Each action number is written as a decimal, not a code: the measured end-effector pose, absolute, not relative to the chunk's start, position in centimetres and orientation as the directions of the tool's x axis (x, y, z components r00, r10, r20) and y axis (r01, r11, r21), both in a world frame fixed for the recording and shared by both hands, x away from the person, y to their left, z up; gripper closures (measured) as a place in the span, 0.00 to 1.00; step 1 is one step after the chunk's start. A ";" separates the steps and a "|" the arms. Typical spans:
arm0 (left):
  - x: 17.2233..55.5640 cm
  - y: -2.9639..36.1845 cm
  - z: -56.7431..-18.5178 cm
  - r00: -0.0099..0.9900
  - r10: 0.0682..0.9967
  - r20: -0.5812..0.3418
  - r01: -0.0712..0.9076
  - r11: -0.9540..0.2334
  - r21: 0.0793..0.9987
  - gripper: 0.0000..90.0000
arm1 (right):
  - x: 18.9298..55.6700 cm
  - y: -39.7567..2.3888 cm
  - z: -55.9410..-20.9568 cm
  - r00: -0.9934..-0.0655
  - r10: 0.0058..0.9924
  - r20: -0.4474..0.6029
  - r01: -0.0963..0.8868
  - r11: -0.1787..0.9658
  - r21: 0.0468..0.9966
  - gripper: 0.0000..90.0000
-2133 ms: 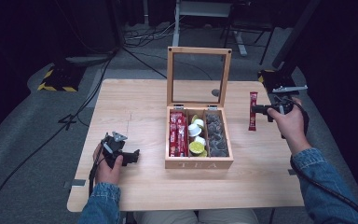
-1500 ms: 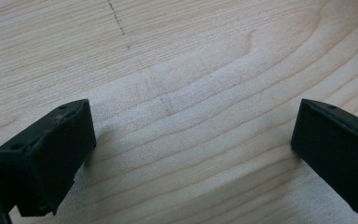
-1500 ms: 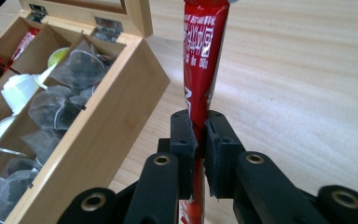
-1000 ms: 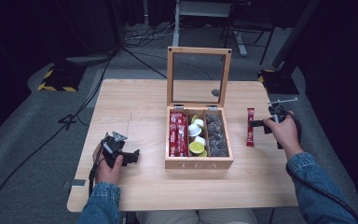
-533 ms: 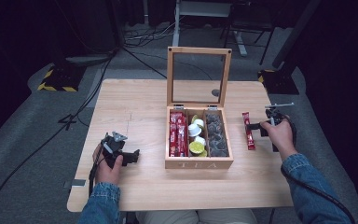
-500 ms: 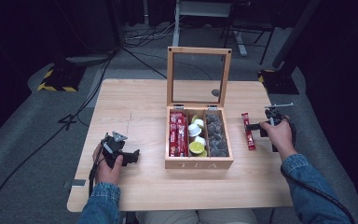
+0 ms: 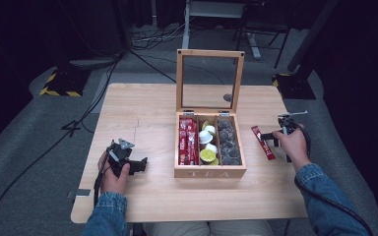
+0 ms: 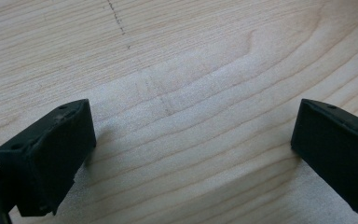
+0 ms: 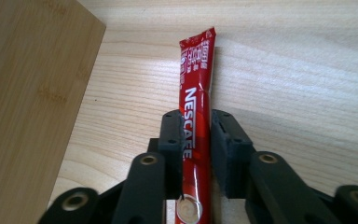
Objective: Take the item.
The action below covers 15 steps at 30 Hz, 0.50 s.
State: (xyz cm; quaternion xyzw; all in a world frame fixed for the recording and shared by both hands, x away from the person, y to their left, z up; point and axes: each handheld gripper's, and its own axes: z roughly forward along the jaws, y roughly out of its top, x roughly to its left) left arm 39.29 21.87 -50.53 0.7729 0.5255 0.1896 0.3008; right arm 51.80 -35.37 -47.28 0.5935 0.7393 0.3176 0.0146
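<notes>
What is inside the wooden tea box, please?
The tea box holds red stick packets left, white and green capsules in the middle, dark pods right. Anything beneath them is covered.

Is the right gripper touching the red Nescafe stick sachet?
Touching. In the right gripper view the right gripper has both black fingers pressed against the sides of the red Nescafe stick sachet, no gap on either side.
</notes>
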 end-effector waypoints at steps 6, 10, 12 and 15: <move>39.3 21.9 -50.5 0.376 0.926 -0.024 0.698 -0.266 0.665 0.00 | 51.6 -35.6 -46.6 -0.313 0.889 0.333 0.838 0.094 0.538 0.70; 39.3 21.9 -50.5 0.376 0.926 -0.024 0.698 -0.266 0.665 0.00 | 51.6 -35.6 -45.8 -0.339 0.884 0.322 0.808 0.099 0.581 0.65; 39.3 21.9 -50.5 0.376 0.926 -0.024 0.698 -0.266 0.665 0.00 | 51.6 -35.6 -45.6 -0.347 0.883 0.316 0.800 0.103 0.591 0.64; 39.3 21.9 -50.5 0.376 0.927 -0.023 0.698 -0.266 0.664 0.00 | 51.5 -35.5 -44.7 -0.377 0.877 0.298 0.771 0.118 0.626 0.59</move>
